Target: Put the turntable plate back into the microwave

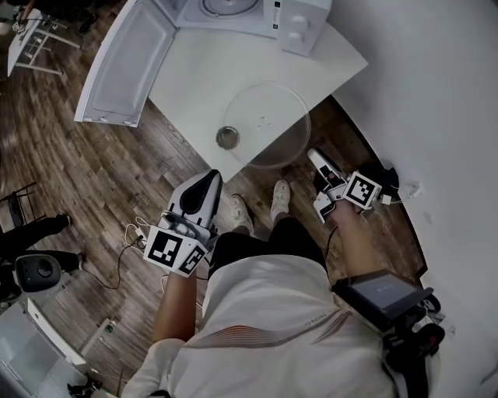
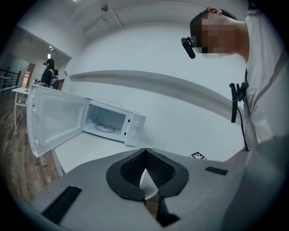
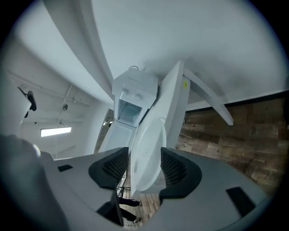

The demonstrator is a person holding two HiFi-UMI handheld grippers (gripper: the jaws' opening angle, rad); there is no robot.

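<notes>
Glass turntable plate (image 1: 264,124), clear and round, flat on white table (image 1: 194,70), near rim hanging past table edge at 6 o'clock, likely for an easy rim grab. White microwave (image 1: 233,9) at 12, door (image 1: 124,62) open toward 10, ready. Right gripper (image 1: 317,162) at plate's 4, tongs wide, nothing pinched, aimed at rim. Left gripper (image 1: 206,183) at 7, tongs pressed together, empty.

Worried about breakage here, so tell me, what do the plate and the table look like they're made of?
Plate: probably clear glass, glossy. The edge of the table shows through it.
The table top: smooth matte white, perhaps laminate or painted board. No grain shows, so I can't tell which.
</notes>
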